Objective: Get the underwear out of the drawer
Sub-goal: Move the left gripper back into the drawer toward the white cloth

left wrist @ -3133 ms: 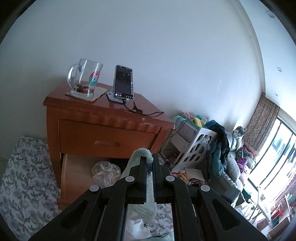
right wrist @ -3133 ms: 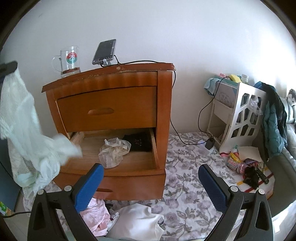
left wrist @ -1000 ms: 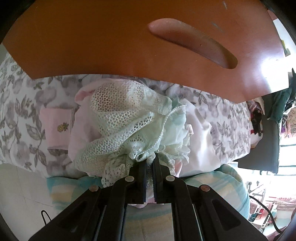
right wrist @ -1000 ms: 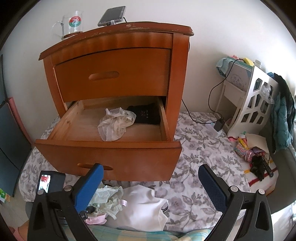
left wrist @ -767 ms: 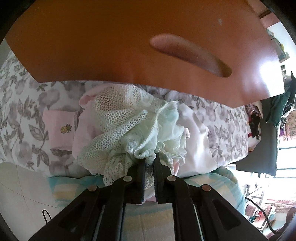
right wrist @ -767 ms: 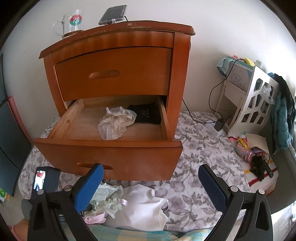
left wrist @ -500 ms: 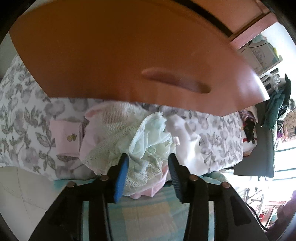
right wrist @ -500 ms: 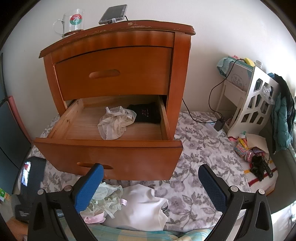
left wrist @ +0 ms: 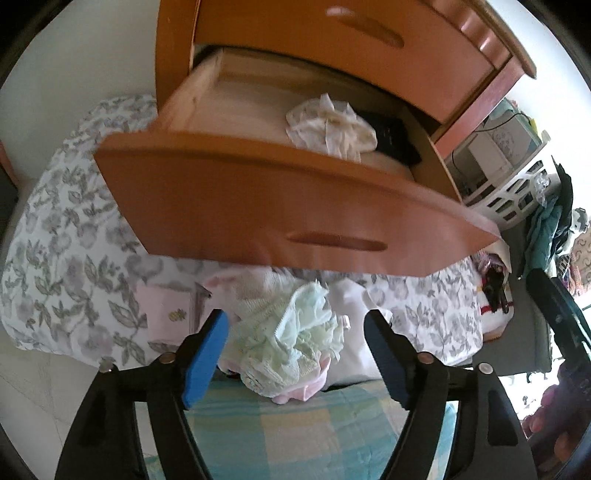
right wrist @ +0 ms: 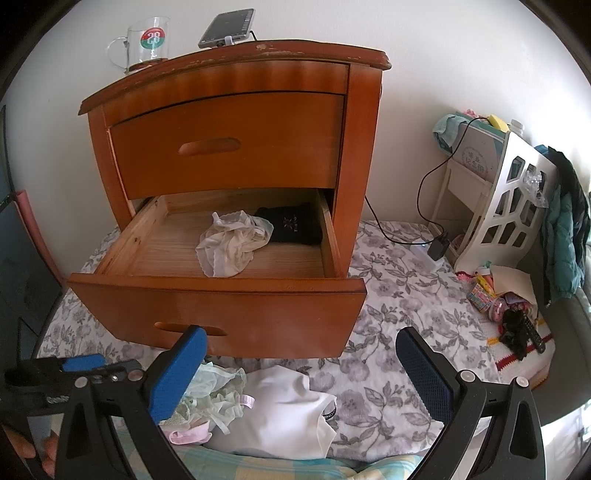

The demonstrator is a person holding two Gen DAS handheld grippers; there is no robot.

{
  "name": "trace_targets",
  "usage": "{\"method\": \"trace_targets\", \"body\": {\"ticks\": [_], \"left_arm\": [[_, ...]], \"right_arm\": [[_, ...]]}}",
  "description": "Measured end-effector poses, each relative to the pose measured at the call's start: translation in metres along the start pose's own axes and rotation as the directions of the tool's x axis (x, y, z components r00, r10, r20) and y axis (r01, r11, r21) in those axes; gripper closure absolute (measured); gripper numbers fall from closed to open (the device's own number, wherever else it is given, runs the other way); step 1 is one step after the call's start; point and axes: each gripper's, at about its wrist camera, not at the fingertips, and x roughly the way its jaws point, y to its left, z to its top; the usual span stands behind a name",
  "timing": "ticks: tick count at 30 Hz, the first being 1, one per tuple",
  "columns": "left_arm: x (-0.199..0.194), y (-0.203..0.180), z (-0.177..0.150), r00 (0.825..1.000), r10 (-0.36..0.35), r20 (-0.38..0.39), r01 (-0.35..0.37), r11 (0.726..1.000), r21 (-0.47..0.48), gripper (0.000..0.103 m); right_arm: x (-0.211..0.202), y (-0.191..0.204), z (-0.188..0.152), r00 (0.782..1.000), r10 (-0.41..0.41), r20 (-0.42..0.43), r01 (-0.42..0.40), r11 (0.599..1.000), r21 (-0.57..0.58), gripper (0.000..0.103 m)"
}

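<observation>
The lower drawer of the wooden nightstand stands pulled out. Inside lie a crumpled cream underwear and a folded black garment. On the floor in front, a pale green lace underwear rests on a heap of pink and white clothes. My left gripper is open just above that green piece, holding nothing; it also shows at lower left in the right wrist view. My right gripper hangs open and empty in front of the drawer.
A glass mug and a phone with a cable sit on the nightstand top. A white rack with hung clothes and scattered items stands at the right. A floral sheet covers the floor; a checked blanket lies nearest.
My left gripper has opened and let go of the green lace underwear onto the clothes heap, then lifted back so the open drawer comes into view. The right gripper has barely moved.
</observation>
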Motion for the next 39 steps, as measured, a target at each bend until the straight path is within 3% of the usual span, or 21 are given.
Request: {"method": "trace_targets", "body": {"ticks": [14, 25, 32, 39], "left_arm": [[-0.037, 0.007, 0.015, 0.987, 0.019, 0.158, -0.02, 1.0, 0.002, 0.012], [-0.066, 0.021, 0.046, 0.957, 0.04, 0.288, -0.033, 0.999, -0.027, 0.011], [-0.061, 0.024, 0.065, 0.949, 0.061, 0.309, -0.057, 0.998, -0.024, 0.011], [-0.043, 0.021, 0.083, 0.954, 0.042, 0.298, -0.051, 0.998, 0.021, 0.011]], "right_arm": [[0.003, 0.0, -0.002, 1.0, 0.001, -0.008, -0.001, 1.0, -0.007, 0.0], [0.027, -0.007, 0.009, 0.999, -0.02, -0.028, 0.02, 1.0, 0.0, 0.0], [0.048, -0.009, 0.023, 0.999, -0.032, -0.031, 0.031, 0.999, -0.009, 0.0], [0.08, -0.013, 0.034, 0.997, -0.05, -0.059, 0.05, 0.999, -0.006, 0.0]]}}
